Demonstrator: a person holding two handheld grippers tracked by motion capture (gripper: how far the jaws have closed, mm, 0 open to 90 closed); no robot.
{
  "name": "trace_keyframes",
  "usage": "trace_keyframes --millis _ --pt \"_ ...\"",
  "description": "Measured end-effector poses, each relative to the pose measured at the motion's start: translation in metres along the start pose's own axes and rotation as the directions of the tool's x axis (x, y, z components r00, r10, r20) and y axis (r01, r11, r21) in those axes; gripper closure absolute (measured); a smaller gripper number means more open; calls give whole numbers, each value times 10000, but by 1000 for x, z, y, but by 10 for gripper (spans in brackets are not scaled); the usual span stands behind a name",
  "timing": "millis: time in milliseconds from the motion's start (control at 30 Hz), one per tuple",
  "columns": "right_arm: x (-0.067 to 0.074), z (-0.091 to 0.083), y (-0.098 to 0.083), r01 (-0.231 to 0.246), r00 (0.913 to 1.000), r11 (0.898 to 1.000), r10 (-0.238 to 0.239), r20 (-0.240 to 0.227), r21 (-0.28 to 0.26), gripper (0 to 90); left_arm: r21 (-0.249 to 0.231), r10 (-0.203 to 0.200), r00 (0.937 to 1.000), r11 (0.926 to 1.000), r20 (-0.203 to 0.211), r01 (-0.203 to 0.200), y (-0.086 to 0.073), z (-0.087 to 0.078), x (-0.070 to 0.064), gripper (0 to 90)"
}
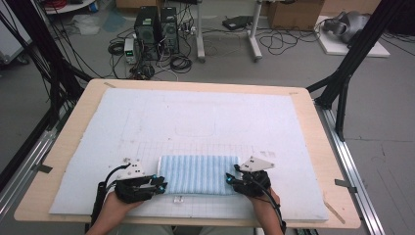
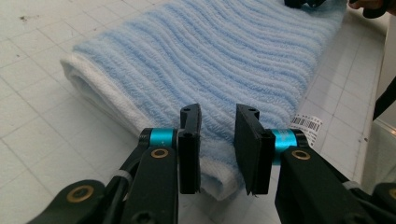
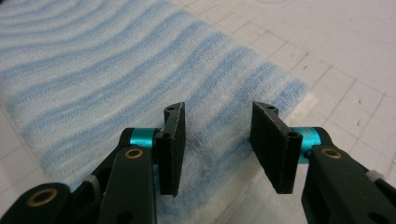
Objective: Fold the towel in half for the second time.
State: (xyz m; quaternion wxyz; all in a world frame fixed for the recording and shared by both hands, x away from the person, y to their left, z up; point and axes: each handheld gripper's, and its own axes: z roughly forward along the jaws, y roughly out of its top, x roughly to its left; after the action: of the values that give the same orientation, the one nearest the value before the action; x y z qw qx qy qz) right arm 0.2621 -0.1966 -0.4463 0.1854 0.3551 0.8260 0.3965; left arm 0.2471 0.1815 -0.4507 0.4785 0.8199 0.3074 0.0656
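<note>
Both forearms come in from the near edge, hands low and roughly level with each other. The left gripper [image 1: 160,185] points inward to the right, its jaws parted by a narrow gap with nothing pressed between the pads. The right gripper [image 1: 229,178] points inward to the left, its jaws parted wider.

The towel [image 1: 198,174] was light blue w/ wavy darker-blue ribs and a white edge, folded into a flat rectangle of several layers. It lay near the front edge of the table's pale gridded mat, long side across, roughly centred. A small white tag w/ a barcode [image 2: 306,123] stuck out beside one edge, probably sewn to it.
</note>
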Motion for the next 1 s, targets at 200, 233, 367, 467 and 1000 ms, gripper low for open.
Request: trace_keyframes --millis 200,233,367,467,1000 --pt "-6 -11 -4 -465 9989 9982 465 5 -389 517 -969 -275 9996 9949 -32 270 -2 -8 5 585" --pt "-6 -14 -4 -522 9986 9971 524 25 -550 504 -1358 -369 9991 9901 -186 341 -2 -11 7 549" --pt "-12 -27 -6 -670 9972 9923 701 269 -1045 406 -2838 -763 9952 9572 -606 561 -2 -27 19 454" --pt "-17 -35 -8 -838 9950 9857 908 421 -1462 310 -3499 -956 9909 9351 -951 567 0 -37 25 346" --pt "-43 -81 -28 -1317 9708 9575 1770 1621 -2565 117 -4489 -1412 9733 8924 -1808 461 7 -66 50 194"
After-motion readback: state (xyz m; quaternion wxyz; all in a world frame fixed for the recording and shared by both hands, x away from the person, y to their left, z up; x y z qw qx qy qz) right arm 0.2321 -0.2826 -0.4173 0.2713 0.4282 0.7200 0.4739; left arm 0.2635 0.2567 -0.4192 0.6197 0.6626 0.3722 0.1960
